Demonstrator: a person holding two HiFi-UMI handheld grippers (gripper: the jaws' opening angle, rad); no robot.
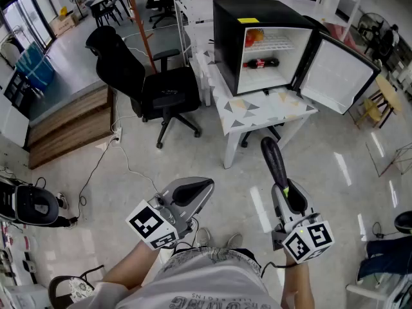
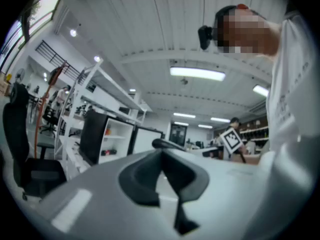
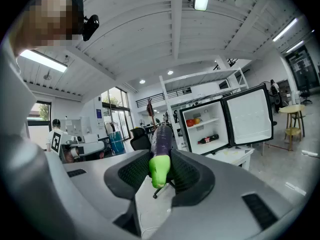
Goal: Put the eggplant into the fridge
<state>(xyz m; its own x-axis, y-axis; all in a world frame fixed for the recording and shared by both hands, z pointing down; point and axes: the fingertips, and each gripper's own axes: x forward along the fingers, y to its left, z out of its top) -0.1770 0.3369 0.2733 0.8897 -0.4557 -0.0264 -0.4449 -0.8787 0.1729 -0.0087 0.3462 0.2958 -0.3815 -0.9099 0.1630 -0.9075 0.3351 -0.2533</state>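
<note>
Right gripper (image 3: 157, 173) clamping eggplant (image 3: 163, 136) by green stem end, short of open fridge (image 3: 206, 128); left gripper (image 2: 163, 180) jaws together, empty; eggplant likely slippery, front-heavy.

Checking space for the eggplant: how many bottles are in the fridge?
1: a bottle lies on its side on the bottom level of the fridge. More may be hidden.

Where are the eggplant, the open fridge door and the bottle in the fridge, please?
eggplant (image 1: 275, 163), head view, on its purple body.
fridge door (image 1: 335, 74), head view, on its white inner panel.
bottle (image 1: 261, 63), head view, on its dark middle.
</note>
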